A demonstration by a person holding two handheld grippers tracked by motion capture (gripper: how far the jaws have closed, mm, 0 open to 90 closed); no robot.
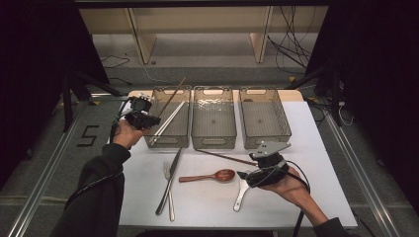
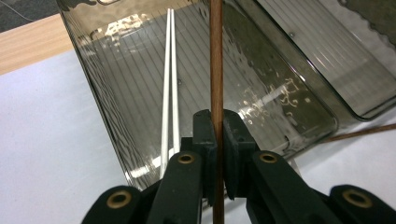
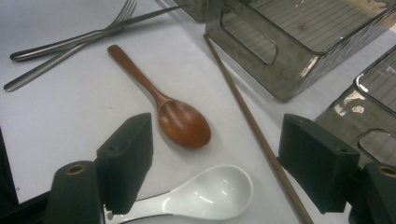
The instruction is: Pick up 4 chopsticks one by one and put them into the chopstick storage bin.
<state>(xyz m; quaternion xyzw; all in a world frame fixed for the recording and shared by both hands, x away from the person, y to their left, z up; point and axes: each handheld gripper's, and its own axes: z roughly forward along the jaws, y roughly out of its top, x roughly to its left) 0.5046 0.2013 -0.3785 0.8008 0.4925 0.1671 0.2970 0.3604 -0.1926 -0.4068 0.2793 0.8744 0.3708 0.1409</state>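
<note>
Two grippers are in our hands at the white table (image 1: 306, 148). Our left gripper (image 2: 217, 140) pinches a brown wooden chopstick (image 2: 215, 60) between its black jaws, which are pressed tight against the stick on either side. In the high view that left gripper (image 1: 154, 120) sits at the left edge of the leftmost smoky plastic bin (image 1: 183, 132), and the held chopstick (image 1: 174, 94) slants up and away over that bin. Inside the same bin lies a pair of white chopsticks (image 2: 170, 70), side by side and touching, leaning from the near wall toward the far end.

Our right gripper (image 3: 215, 163) hovers with its jaws spread wide apart, nothing between the pads. Below it on the table lie a white ceramic spoon (image 3: 205, 193) and, just beyond it, a brown wooden spoon (image 3: 180, 123), bowl toward us. A second brown chopstick (image 3: 252, 121) lies flat on the table, running past the near corner of the middle bin (image 1: 213, 123) toward the right jaw. In the high view our right gripper (image 1: 243, 175) is near the front right of the table, in front of the right bin (image 1: 264, 118).

A metal fork (image 1: 169, 190) and a table knife (image 1: 170, 180) lie crossed on the table, left of the wooden spoon and apart from it
</note>
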